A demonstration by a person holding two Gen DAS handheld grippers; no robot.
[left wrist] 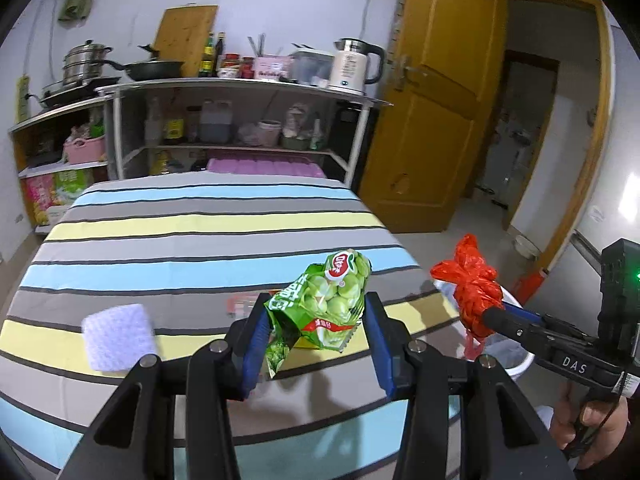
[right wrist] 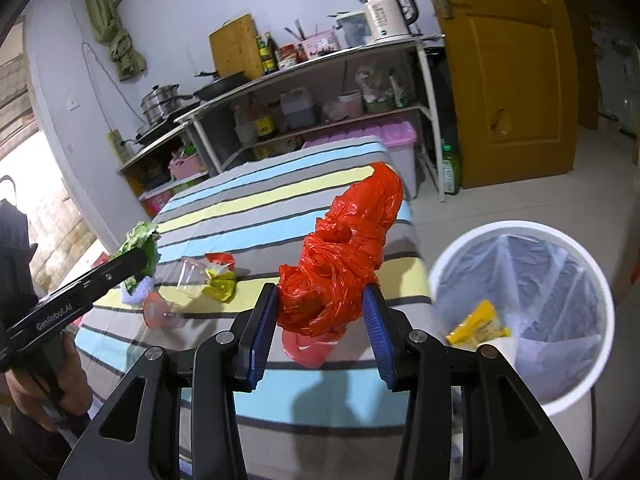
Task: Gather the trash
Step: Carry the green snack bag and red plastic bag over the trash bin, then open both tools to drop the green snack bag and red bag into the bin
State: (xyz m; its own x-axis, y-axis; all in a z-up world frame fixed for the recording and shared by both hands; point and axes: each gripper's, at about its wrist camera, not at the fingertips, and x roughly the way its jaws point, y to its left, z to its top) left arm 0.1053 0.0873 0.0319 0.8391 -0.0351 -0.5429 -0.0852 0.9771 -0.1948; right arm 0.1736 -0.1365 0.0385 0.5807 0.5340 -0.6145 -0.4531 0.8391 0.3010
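Left wrist view: the left gripper (left wrist: 316,332) squeezes a green snack bag (left wrist: 324,304) between its blue pads, over the striped table (left wrist: 200,232). The bag's print is too small to read. The other tool reads "DAS".

Right wrist view: the right gripper (right wrist: 320,320) pinches a red bag (right wrist: 340,264). A white bin (right wrist: 520,304) sits right of the jaws. The other tool reads "GenRobot.AI".

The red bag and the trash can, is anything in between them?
Nothing solid: in the right wrist view, only the striped table edge and open air separate the red bag from the trash can.
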